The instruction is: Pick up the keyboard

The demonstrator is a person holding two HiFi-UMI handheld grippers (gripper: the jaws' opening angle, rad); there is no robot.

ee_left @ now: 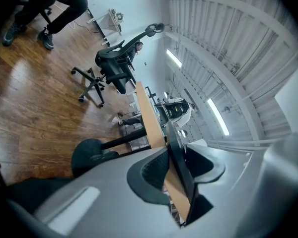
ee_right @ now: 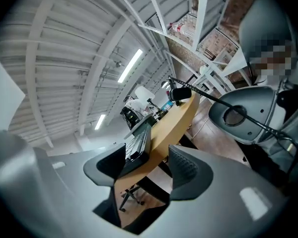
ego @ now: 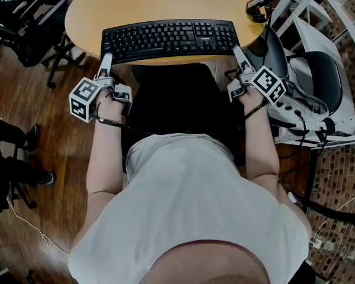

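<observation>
A black keyboard (ego: 168,38) lies along the near edge of a round wooden table (ego: 165,5). My left gripper (ego: 106,59) is at its left end. In the left gripper view the jaws stand close together, and the thin black edge of the keyboard (ee_left: 181,167) fills the narrow gap of my left gripper (ee_left: 178,175), with the table (ee_left: 146,115) edge running beyond. My right gripper (ego: 238,52) is at the keyboard's right end and open. In the right gripper view the keyboard (ee_right: 139,143) sits by the left jaw of my right gripper (ee_right: 148,165), and the table (ee_right: 176,118) edge passes through the wide gap untouched.
A black office chair (ego: 35,16) stands left of the table on the wooden floor, and a grey chair (ego: 319,76) with cables stands close on the right. A small black device (ego: 257,5) sits at the table's right rim. White shelving (ee_right: 208,38) rises behind.
</observation>
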